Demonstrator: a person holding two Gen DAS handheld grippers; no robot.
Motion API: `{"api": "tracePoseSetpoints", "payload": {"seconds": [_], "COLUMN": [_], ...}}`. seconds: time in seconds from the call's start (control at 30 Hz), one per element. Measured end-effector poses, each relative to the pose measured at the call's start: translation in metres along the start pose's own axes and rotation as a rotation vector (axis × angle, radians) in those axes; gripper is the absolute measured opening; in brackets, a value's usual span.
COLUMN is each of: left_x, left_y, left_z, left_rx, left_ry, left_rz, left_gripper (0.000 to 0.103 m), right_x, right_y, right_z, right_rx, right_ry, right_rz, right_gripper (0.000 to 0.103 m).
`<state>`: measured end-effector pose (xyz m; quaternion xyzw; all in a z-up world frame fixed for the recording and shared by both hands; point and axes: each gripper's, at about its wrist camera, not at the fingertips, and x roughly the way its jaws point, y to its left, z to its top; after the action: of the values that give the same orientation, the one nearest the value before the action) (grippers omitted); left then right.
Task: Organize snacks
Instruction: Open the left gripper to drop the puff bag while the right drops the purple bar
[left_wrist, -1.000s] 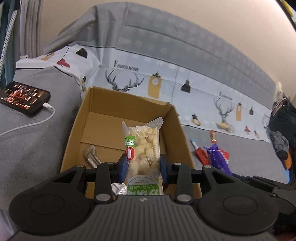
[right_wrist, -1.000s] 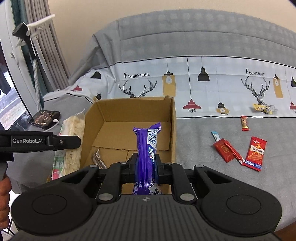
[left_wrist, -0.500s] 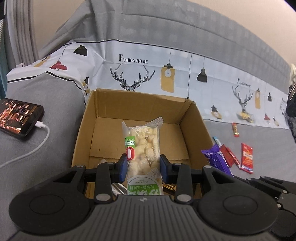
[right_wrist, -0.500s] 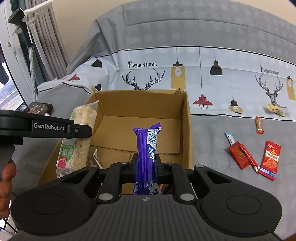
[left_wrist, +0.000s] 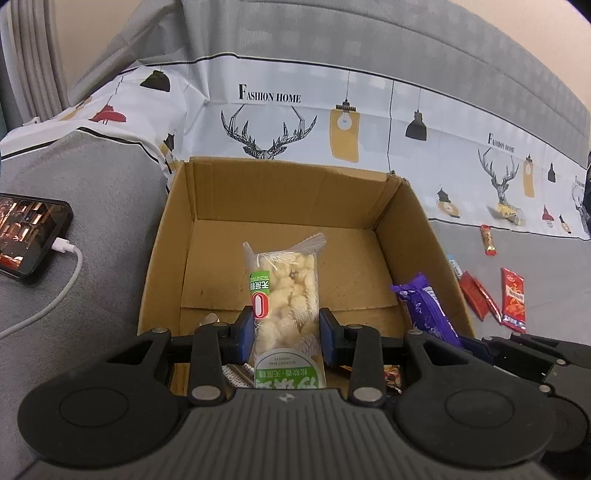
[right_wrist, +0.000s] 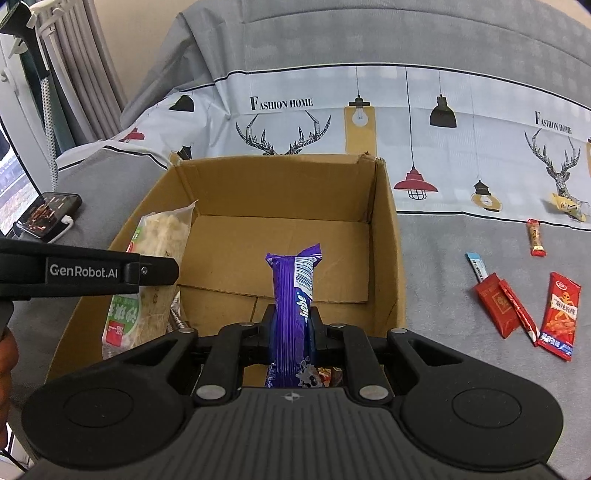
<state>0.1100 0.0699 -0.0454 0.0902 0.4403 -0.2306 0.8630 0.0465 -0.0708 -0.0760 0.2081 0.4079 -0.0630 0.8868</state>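
An open cardboard box stands on the grey bed. My left gripper is shut on a clear pack of pale puffed snack with a green label, held over the box's near part. The pack also shows in the right wrist view. My right gripper is shut on a purple snack bar, held over the box's near edge. The bar also shows at the right in the left wrist view. Several wrapped snacks lie inside the box's near side, mostly hidden.
Loose snacks lie on the bed right of the box: red packets, an orange-red packet, a blue stick and a small bar. A phone on a white cable lies left of the box. A printed cover backs the bed.
Both grippers have moved forward and over the box with their snacks. The box now sits larger and more centred in both views. Both stay shut.
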Motion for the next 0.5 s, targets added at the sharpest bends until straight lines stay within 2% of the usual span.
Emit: {"api": "tracePoseSetpoints", "payload": {"seconds": [0.17,0.2,0.23,0.27,0.3,0.33,0.37,0.4,0.5], "left_x": [0.009,0.011,0.011,0.012,0.011,0.008,0.005,0.002,-0.002], "left_y": [0.001,0.000,-0.002,-0.004,-0.005,-0.006,-0.006,-0.007,-0.007], "left_z": [-0.001,-0.001,-0.001,-0.001,-0.002,-0.003,-0.004,-0.003,-0.004], "left_rx": [0.004,0.013,0.024,0.039,0.047,0.053,0.061,0.071,0.062], "left_ry": [0.019,0.018,0.015,0.006,-0.015,-0.049,-0.080,-0.088,-0.063], "left_rz": [0.011,0.032,0.055,0.091,0.123,0.143,0.151,0.151,0.135], "left_gripper": [0.041,0.045,0.066,0.080,0.101,0.102,0.102,0.103,0.103], "right_x": [0.006,0.008,0.009,0.010,0.012,0.013,0.013,0.012,0.005], "right_y": [0.001,0.001,0.000,0.000,-0.002,-0.003,-0.005,-0.006,-0.004], "right_z": [-0.001,-0.001,0.000,0.002,0.005,0.006,0.008,0.009,0.008], "right_rx": [0.001,0.005,0.009,0.019,0.034,0.049,0.066,0.076,0.054], "right_ry": [0.017,0.019,0.020,0.021,0.032,0.042,0.043,0.035,0.026], "right_rz": [-0.002,-0.003,-0.003,-0.009,-0.013,-0.017,-0.021,-0.025,-0.038], "right_gripper": [0.016,0.017,0.020,0.021,0.038,0.064,0.074,0.081,0.083]}}
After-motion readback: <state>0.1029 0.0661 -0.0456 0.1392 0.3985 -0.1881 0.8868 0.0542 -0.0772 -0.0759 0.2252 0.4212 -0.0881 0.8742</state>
